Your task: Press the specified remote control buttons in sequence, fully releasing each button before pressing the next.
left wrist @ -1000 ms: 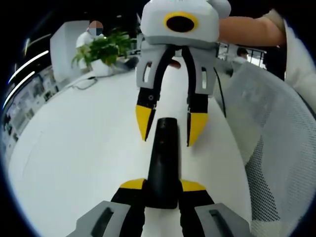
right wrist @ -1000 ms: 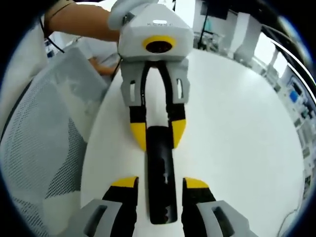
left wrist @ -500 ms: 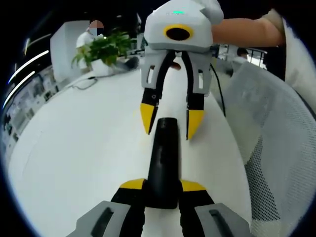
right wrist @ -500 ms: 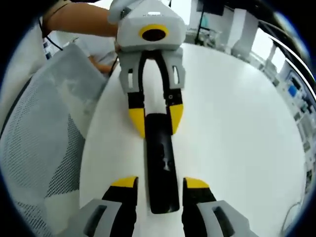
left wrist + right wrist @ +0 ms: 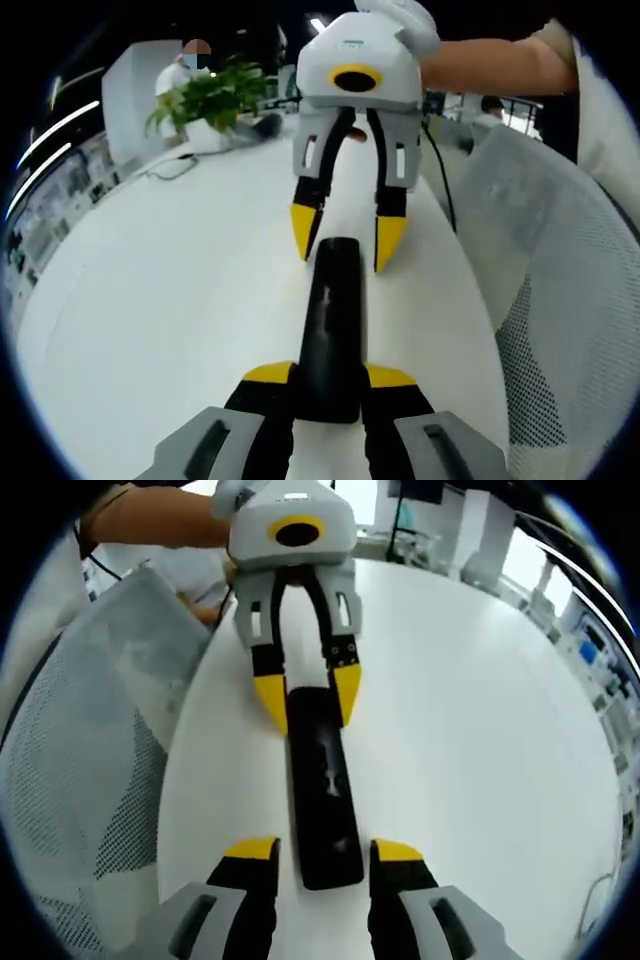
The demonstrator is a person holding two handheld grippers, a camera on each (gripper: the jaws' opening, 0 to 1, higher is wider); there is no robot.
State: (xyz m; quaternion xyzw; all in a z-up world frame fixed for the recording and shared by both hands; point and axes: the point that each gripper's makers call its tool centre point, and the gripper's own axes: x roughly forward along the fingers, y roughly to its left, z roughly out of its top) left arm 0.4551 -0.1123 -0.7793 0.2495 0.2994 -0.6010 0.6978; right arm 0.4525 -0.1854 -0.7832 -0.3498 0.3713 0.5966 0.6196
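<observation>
The remote (image 5: 330, 325) lies flat on the white table (image 5: 150, 300), long axis running between the two grippers. In the left gripper view, its near end sits between the jaws of the left gripper (image 5: 328, 376), yellow tips close on both flanks: jaws narrow and apparently holding the remote, though actual contact is hard to confirm. The right gripper (image 5: 347, 238) stands at the far end, tips astride that end, jaws part-open and gripping nothing that I can see.

In the right gripper view, the right gripper (image 5: 326, 852) has its tips either side of the remote (image 5: 320, 780), with a visible gap on each side. The left gripper (image 5: 305, 698) brackets the opposite end.

Risks, judged:
- The remote is pinned at one end only. A press with the right tips near the free end could tip or swing it.
- Buttons are too dark and blurred to read in either view, so landing on the wrong key, or two at once, is likely with tips this broad.
- With the jaws part-open, one tip presses while the other may drag alongside the remote. Incomplete lift between presses would spoil the full-release requirement.

Room:
- The table edge runs alongside the remote, on the right of the left gripper; beyond it, a mesh chair (image 5: 560, 290) stands just beside.
- The other side is open table, well clear out to a plant (image 5: 205, 100) far ahead-left.
- Any shove should go that way, not edgeward.
</observation>
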